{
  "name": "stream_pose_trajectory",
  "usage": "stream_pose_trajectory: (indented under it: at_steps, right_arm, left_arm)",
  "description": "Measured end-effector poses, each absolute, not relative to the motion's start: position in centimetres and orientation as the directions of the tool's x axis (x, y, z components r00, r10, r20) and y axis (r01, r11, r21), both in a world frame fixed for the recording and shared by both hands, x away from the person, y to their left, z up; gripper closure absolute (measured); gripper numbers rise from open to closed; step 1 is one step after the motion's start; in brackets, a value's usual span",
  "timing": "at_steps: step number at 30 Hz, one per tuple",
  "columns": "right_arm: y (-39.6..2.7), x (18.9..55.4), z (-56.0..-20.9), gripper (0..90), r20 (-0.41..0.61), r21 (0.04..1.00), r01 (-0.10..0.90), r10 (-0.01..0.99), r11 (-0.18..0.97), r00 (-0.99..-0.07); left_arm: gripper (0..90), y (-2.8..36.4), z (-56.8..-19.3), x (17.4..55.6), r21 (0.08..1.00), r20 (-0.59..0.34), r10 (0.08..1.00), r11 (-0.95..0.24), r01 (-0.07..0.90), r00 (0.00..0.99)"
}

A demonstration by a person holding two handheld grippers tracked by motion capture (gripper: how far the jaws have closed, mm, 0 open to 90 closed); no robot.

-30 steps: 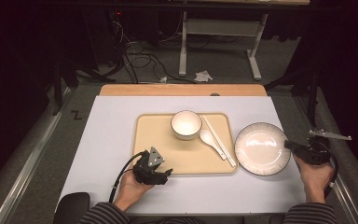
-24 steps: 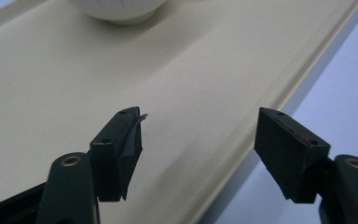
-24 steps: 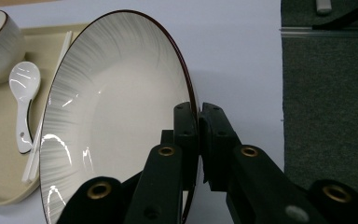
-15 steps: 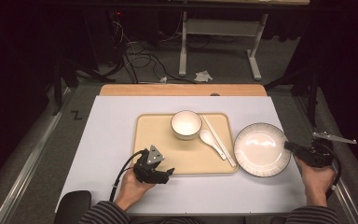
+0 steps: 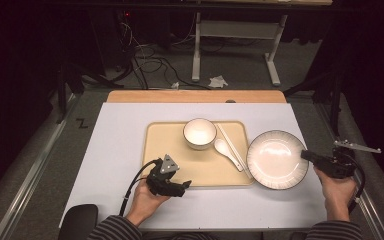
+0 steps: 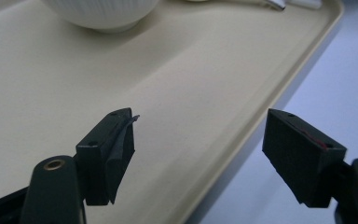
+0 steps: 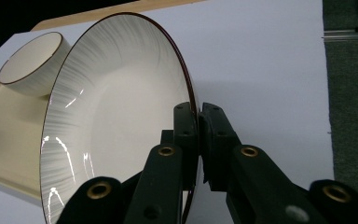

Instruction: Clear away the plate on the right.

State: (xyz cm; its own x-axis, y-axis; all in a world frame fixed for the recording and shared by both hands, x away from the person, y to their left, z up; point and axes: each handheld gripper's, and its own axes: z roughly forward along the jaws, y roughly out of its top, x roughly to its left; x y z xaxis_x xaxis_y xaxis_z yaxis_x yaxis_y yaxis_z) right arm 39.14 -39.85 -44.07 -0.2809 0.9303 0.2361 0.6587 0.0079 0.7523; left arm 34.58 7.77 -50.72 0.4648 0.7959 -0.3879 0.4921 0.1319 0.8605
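- Right gripper (image 5: 306,155) is at about 3 o'clock on the table, jaws pinched tight on the rim of the plate (image 5: 276,159). In the right gripper view the rim runs straight between the two black jaws.
- The plate sits on the white table (image 5: 115,150), its left edge touching the right edge of the tray (image 5: 165,137).
- Left gripper (image 5: 184,186) is down at 7 o'clock, jaws spread wide with nothing between them. They've just been opening, right over the tray's near edge.
- On the tray: bowl (image 5: 199,133) at 12 o'clock, spoon (image 5: 227,152) and chopsticks (image 5: 234,149) just to its right.
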Motion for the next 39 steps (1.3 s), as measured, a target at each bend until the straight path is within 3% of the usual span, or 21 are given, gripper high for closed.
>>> stream_pose_trajectory:
  at_steps: [12,15,27,36,39]
  right_arm:
    - [-39.4,39.1,-43.7,87.5,0.285,0.754,0.657,0.905,-0.007,-0.317]
    - [-39.1,39.2,-43.7,87.5,0.292,0.758,0.652,0.898,-0.006,-0.331]
    - [-36.9,39.4,-43.4,87.4,0.311,0.752,0.659,0.866,0.028,-0.392]
    - [-34.3,40.0,-43.4,87.4,0.301,0.748,0.658,0.840,0.086,-0.452]
    - [-33.2,40.1,-43.3,87.4,0.300,0.742,0.662,0.830,0.107,-0.470]
  left_arm:
    - [26.4,7.0,-50.2,34.5,0.850,-0.408,0.784,0.139,0.508,0.468]
    - [26.2,6.9,-49.6,34.6,0.820,-0.468,0.757,0.180,0.543,0.455]
    - [26.5,6.3,-48.5,35.4,0.796,-0.513,0.731,0.209,0.568,0.450]
    - [31.2,5.0,-47.6,36.3,0.777,-0.547,0.703,0.225,0.588,0.454]
    - [37.6,4.5,-47.4,36.4,0.776,-0.550,0.697,0.222,0.591,0.461]
